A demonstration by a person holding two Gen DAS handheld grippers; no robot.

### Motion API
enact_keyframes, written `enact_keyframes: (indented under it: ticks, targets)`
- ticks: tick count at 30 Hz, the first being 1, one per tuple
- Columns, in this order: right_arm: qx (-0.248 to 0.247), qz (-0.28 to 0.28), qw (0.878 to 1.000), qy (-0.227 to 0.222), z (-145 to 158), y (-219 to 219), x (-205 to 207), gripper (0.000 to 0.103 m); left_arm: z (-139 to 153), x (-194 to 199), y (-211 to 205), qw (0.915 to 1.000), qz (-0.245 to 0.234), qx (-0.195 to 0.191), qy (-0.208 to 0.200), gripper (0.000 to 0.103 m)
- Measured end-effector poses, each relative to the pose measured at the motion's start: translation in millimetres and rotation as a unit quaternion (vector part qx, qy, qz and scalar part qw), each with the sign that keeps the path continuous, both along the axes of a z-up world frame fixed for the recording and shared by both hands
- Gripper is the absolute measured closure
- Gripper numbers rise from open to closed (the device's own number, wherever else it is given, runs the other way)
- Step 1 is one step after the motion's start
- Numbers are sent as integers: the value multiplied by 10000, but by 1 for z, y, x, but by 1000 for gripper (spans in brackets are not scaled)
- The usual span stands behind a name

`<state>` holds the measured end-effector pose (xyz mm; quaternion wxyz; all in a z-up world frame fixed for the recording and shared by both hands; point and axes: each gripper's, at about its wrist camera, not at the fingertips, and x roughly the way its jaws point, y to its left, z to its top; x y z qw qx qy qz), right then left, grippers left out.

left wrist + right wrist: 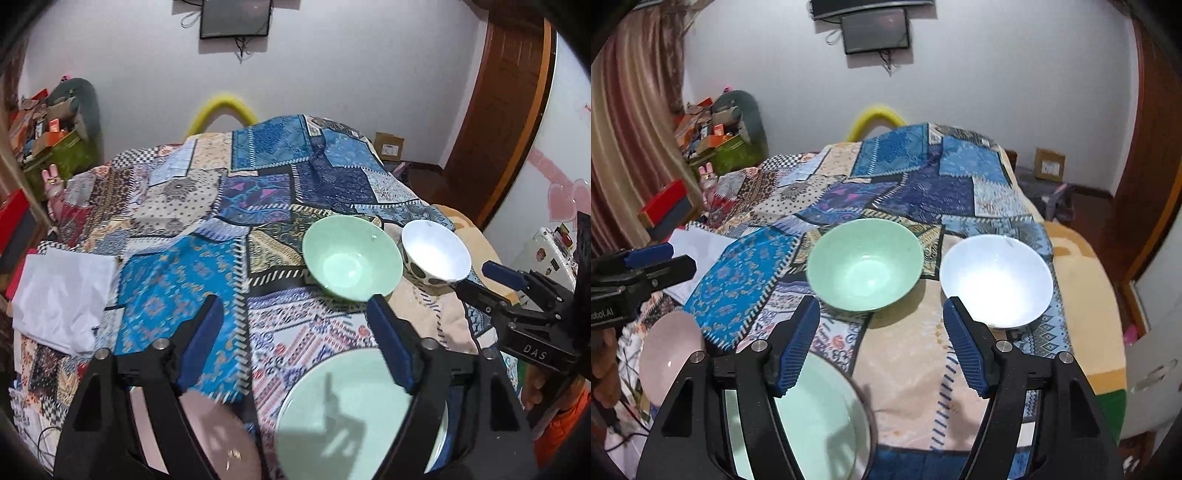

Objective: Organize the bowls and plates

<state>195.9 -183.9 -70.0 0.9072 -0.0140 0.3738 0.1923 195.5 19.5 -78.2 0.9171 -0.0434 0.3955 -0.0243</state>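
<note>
On the table lay a big patchwork cloth (901, 192), and my dishes sat on it. Nearest me was a green plate (827, 417), with a pink plate (666, 354) just left of it. Farther back stood a green bowl (864, 262) and, close on its right, a white bowl (995, 280) with dark spots outside. My left tongs (295, 339) were wide open and held nothing. My right tongs (881, 343) were open and empty too.
</note>
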Motion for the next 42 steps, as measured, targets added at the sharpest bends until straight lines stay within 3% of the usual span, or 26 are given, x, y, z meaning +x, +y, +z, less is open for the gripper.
enact_keyframes:
  ticks: [7,14,16,20,29,35,42]
  targets:
    - [63,19,9992,400,-28,5,35,38,-29,51,-10,9990,-137,-65,412,19]
    - [253,-3,9959,870,-58,5,67,62,-63,95,-13,9968,-201,-89,766,19]
    - [323,-18,9947,980,-65,4,73,67,-71,107,-13,9961,-223,-118,844,22]
    - [348,-89,9942,1019,-72,5,80,72,-87,127,-12,9947,-256,-66,998,39]
    - [412,-8,9919,1205,-85,12,94,76,-107,150,-20,9919,-470,52,1178,63]
    - [271,10,9935,1110,-87,20,96,76,-120,164,-24,9892,-586,-104,1338,75]
    - [271,-37,9943,1029,-88,18,98,80,-123,164,-25,9890,-575,-231,1341,76]
